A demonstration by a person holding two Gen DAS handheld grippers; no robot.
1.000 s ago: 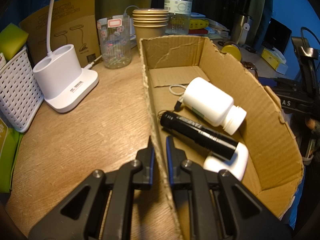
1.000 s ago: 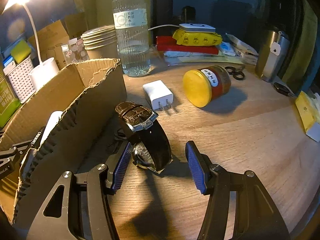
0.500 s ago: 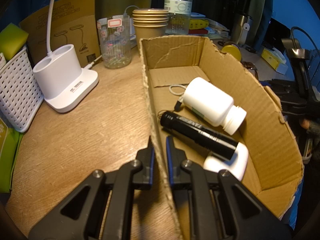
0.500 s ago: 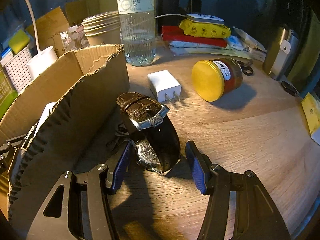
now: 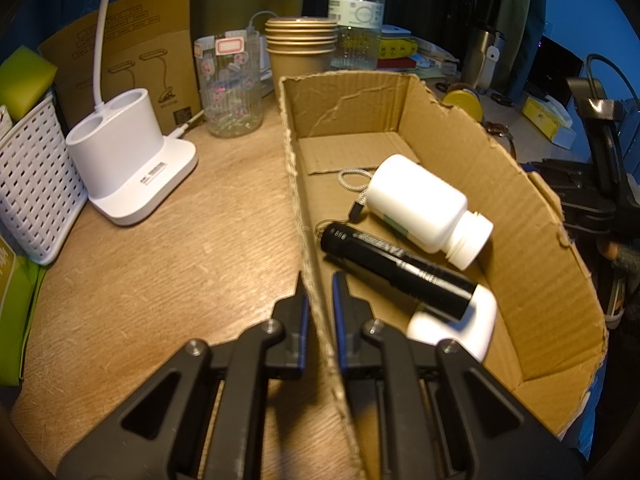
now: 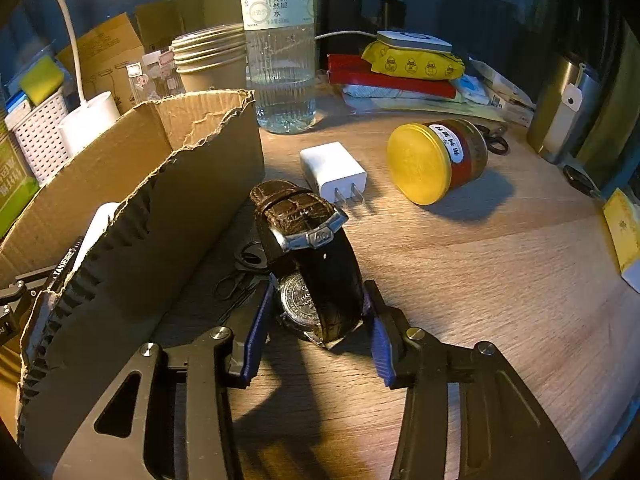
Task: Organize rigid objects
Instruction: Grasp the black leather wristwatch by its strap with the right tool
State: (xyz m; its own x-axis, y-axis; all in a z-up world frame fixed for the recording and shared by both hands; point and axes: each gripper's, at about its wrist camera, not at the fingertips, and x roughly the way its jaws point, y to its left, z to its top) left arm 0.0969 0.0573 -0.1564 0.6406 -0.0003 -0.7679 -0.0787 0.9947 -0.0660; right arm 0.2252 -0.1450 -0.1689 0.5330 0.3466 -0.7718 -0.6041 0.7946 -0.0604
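My left gripper [image 5: 319,292] is shut on the near left wall of the cardboard box [image 5: 532,236]. Inside lie a white pill bottle [image 5: 420,208], a black flashlight [image 5: 396,268] and a white object [image 5: 456,328] under its end. In the right wrist view a brown leather-strap watch [image 6: 312,256] stands on the wooden table just right of the box [image 6: 160,200]. My right gripper [image 6: 320,308] has its blue pads against both sides of the watch. A white charger plug [image 6: 332,172] and a yellow-lidded jar [image 6: 436,160] lie beyond.
A white lamp base [image 5: 124,156], white basket [image 5: 32,196], glass jar [image 5: 228,88], paper cups [image 5: 300,48] and water bottle [image 6: 280,48] stand behind the box. Small scissors [image 6: 240,276] lie by the box wall. Books, a steel flask [image 6: 568,108] line the back.
My right gripper has moved forward over the watch and its fingers have closed in from wide open to touch it. The left gripper has not moved.
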